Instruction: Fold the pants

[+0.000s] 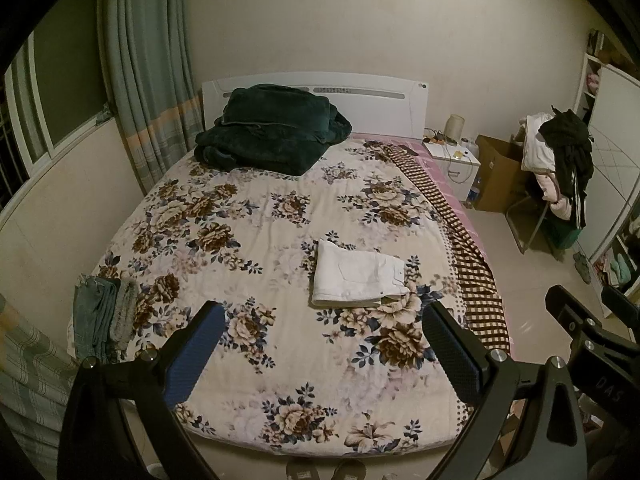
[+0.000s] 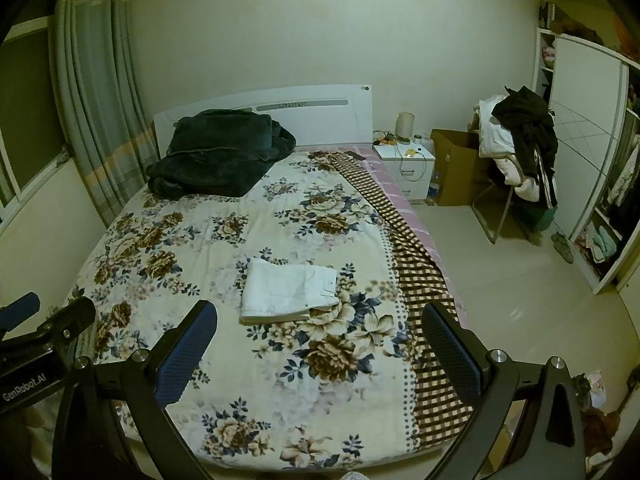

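- Ahead of me stands a wide bed with a floral quilt [image 1: 256, 240] and a white headboard [image 1: 380, 108] against a bare cream wall [image 1: 320, 20].
- To my left hang grey-green pleated curtains [image 1: 148, 80] beside a white-framed window [image 1: 36, 120].
- To my right stand a small white nightstand [image 2: 412, 168], a brown cardboard box [image 2: 456, 168] and a clothes-heaped chair [image 2: 516, 152] on the pale tiled floor [image 2: 520, 300].

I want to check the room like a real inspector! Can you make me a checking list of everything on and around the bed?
Surface: flowery bed cover, smooth.
Job's things: white pants folded into a neat rectangle; bluish jeans at the bed's left edge.
Clutter: dark green blanket by the headboard; checkered cloth along the right edge.
Grippers: left gripper and right gripper both open, holding nothing.
Cables: cords on the nightstand.
Surroundings: curtain, cardboard box, chair piled with clothes.
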A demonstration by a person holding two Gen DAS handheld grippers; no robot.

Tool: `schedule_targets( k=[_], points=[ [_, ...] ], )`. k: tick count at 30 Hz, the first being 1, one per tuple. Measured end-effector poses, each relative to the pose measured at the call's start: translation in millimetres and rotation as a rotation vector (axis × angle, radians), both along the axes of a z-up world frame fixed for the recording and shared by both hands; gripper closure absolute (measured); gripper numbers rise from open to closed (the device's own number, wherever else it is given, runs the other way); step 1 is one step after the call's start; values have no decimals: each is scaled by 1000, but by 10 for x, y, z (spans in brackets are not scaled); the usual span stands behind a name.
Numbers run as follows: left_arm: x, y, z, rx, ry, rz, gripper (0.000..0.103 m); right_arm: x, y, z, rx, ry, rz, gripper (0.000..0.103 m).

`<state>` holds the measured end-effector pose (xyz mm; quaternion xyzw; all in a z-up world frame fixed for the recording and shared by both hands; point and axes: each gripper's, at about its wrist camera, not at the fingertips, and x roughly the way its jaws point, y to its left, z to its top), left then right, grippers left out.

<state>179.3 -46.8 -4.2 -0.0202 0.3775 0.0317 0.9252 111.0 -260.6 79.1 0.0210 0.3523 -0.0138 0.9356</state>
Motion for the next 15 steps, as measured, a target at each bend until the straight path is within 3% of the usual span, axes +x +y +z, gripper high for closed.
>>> schedule_targets(
  k=[15],
  points=[
    [13,11,28,-4,-5,-2,2,-5,10,-5,0,-1,-1,0]
  ],
)
